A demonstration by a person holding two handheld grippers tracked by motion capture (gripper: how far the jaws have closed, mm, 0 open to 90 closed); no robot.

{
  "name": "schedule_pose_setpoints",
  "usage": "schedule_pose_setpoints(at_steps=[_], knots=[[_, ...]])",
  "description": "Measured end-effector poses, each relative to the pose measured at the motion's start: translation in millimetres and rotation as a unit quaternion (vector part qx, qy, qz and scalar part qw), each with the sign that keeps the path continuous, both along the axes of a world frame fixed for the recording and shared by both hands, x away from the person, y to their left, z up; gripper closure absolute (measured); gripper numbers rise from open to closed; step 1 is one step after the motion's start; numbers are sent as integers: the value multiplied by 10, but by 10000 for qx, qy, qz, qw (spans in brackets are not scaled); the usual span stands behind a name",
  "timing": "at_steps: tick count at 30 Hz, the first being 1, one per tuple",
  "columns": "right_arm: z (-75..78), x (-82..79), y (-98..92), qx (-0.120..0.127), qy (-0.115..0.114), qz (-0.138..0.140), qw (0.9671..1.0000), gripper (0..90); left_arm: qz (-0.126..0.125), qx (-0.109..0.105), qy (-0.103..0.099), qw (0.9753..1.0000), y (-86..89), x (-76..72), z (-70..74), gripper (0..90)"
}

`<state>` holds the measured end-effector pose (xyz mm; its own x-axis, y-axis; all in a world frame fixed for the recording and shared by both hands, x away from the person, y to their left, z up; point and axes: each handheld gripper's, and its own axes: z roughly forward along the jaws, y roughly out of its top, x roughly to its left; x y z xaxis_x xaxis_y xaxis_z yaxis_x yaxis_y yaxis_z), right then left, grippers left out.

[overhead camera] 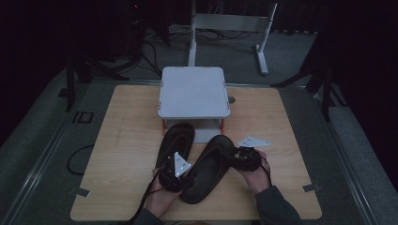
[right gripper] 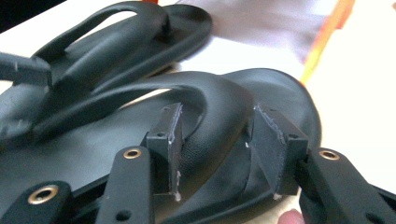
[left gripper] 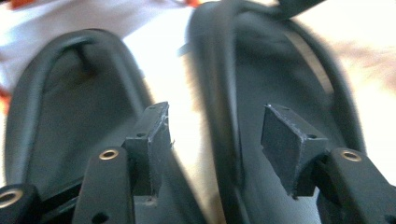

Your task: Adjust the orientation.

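Right gripper view: right gripper (right gripper: 215, 154) astride right sandal (right gripper: 93, 154) strap (right gripper: 219, 112).

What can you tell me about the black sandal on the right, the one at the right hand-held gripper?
The right sandal is a black flip-flop, rubber or foam by its look, with a Y-shaped thong strap. It lies flat, sole down, on the wooden table, toe towards the white stand, angled beside the left sandal. The right hand-held gripper has its jaws around the strap, not yet closed.
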<state>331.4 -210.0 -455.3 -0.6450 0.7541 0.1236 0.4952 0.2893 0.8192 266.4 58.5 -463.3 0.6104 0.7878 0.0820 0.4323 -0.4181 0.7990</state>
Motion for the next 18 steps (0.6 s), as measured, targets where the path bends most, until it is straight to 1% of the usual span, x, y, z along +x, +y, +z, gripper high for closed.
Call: schedule_pose_setpoints(at_steps=[2, 5, 7, 8, 10, 12, 15, 18], knots=[[-7, -29, -68, 47, 32, -81, 10000, 529, -10, -116, 3, 9999, 16, 5, -9, 394], [-18, -81, -129, 40, 33, -140, 9999, 522, 52, -38, -55, 10000, 5, -3, -3, 368], [-8, -133, -174, 117, -40, -210, 9997, 525, 53, -45, -86, 9999, 13, -11, 2, 368], [1, -153, -198, 149, -40, -237, 9996, 520, 91, -55, -125, 9999, 15, -18, 5, 368], [17, -176, -252, 209, -94, -304, 9993, 512, 97, -84, -151, 9998, 34, -22, 18, 368], [20, -182, -321, 214, -131, -437, 9987, 511, 142, -102, -208, 9996, 54, -26, 30, 368], [-21, -142, -439, 97, -28, -652, 9978, 510, 209, -128, -220, 9995, 85, -22, 29, 361], [-100, -84, -520, -31, 145, -809, 9966, 501, 233, -200, -138, 9994, 123, -6, 17, 350]])
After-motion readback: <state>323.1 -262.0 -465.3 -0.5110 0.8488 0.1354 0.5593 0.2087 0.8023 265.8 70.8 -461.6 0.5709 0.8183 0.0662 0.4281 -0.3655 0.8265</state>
